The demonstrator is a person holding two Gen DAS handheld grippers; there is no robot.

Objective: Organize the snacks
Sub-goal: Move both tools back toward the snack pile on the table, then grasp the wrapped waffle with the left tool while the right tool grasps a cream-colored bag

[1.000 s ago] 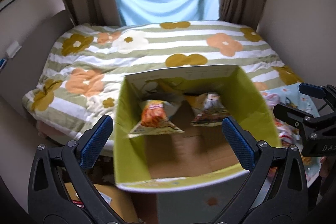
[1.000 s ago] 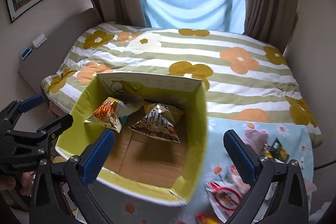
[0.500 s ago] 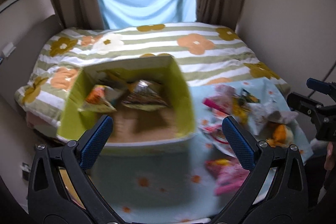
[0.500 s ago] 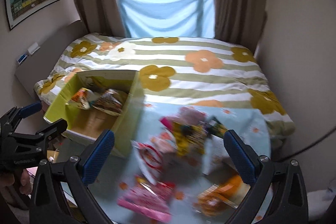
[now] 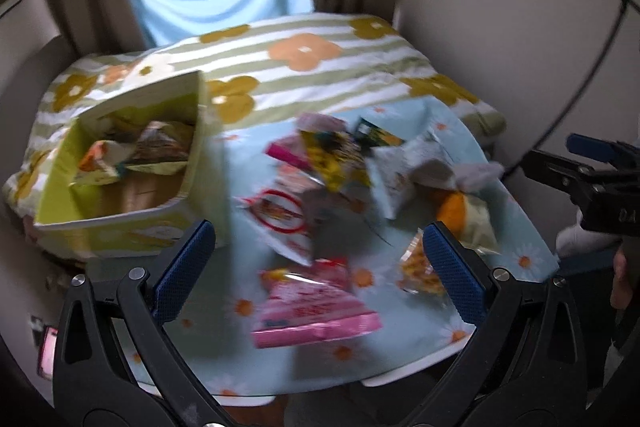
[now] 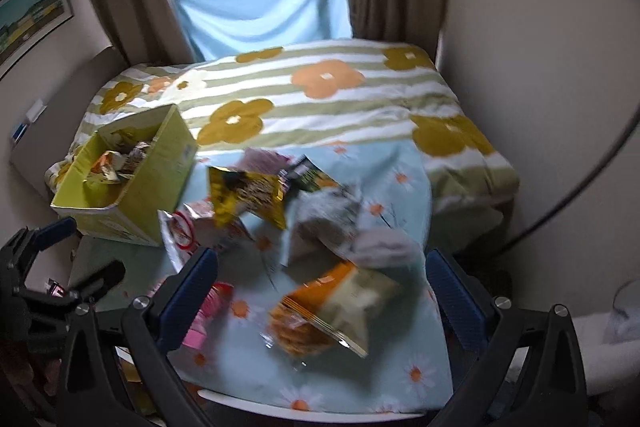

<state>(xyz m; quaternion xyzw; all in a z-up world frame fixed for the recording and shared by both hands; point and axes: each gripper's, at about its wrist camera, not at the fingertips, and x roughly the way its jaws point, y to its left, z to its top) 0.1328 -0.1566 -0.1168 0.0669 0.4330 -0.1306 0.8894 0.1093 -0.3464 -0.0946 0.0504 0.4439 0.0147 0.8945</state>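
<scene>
A green cardboard box (image 5: 132,223) (image 6: 156,187) holds two snack bags and stands at the left of a table with a light blue daisy cloth (image 5: 400,347) (image 6: 404,359). Several loose snack bags lie on the cloth: a pink pack (image 5: 316,311), a red-and-white bag (image 5: 280,219), a yellow-black bag (image 6: 248,195), a white bag (image 6: 324,219) and an orange-and-cream bag (image 6: 332,311). My left gripper (image 5: 316,263) is open and empty above the pink pack. My right gripper (image 6: 320,279) is open and empty above the orange-and-cream bag.
A bed with a striped flower quilt (image 5: 304,67) (image 6: 320,95) lies behind the table. Walls stand close on the right. Curtains and a blue cloth (image 6: 260,7) hang at the window. A black cable (image 6: 580,195) runs down the right wall.
Both grippers have swung right, from over the green box to over the loose snacks on the cloth. Both stay open and empty. The box now sits at the left of each view.
</scene>
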